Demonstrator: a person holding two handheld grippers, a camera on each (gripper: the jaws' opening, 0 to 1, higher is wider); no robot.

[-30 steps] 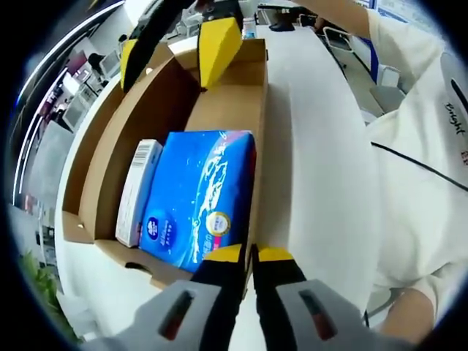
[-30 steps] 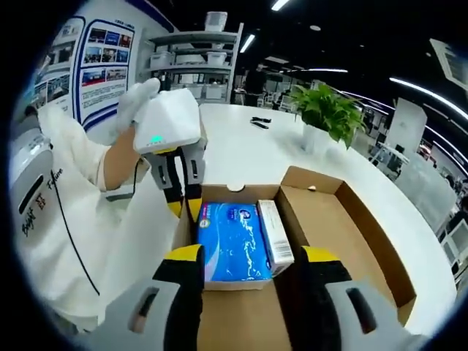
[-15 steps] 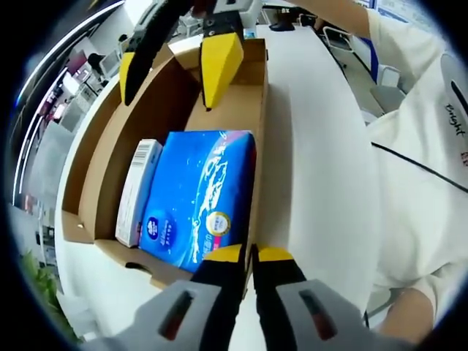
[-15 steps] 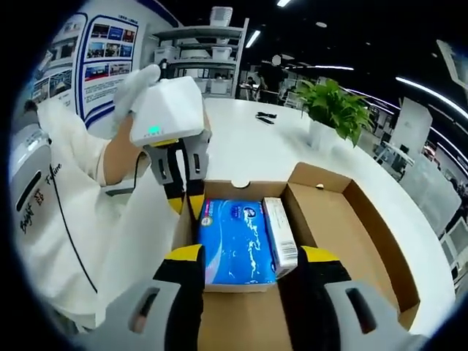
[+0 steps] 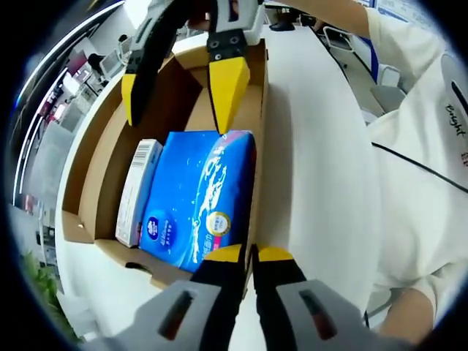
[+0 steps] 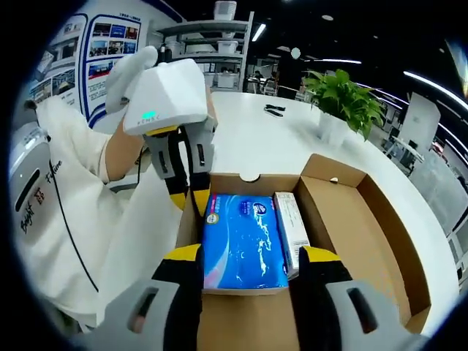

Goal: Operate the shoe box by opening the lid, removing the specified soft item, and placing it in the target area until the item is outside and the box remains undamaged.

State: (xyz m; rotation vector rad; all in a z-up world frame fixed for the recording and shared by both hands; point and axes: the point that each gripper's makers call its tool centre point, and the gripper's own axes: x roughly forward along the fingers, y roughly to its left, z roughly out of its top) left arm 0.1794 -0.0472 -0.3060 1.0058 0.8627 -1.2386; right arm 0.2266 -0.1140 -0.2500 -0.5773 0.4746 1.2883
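Shoe box point(image 6: 380, 219) lid already open, left gripper point(image 5: 248, 256) jaws together pinching the box wall at 6 o'clock, probably to steady it, while right gripper point(image 6: 245, 259), jaws apart, straddles the blue soft pack point(image 6: 243, 238) inside, apparently lining up a grab.

Open from above: shoe box point(image 6: 380, 241) with lid folded aside, nothing over the contents. Between the right gripper point(image 6: 248, 267) jaws, spread wide: blue tissue pack point(image 6: 243, 240) flat on the box floor, white carton point(image 6: 292, 230) touching its side nearest the right jaw. Beyond the carton, bare cardboard floor, room enough to descend. Beside the left jaw, a box wall, pinched by the closed left gripper point(image 6: 189, 199), blocking entry there. Outside the box, clear white desk point(image 6: 270, 146); potted plant point(image 6: 344, 102) far off.
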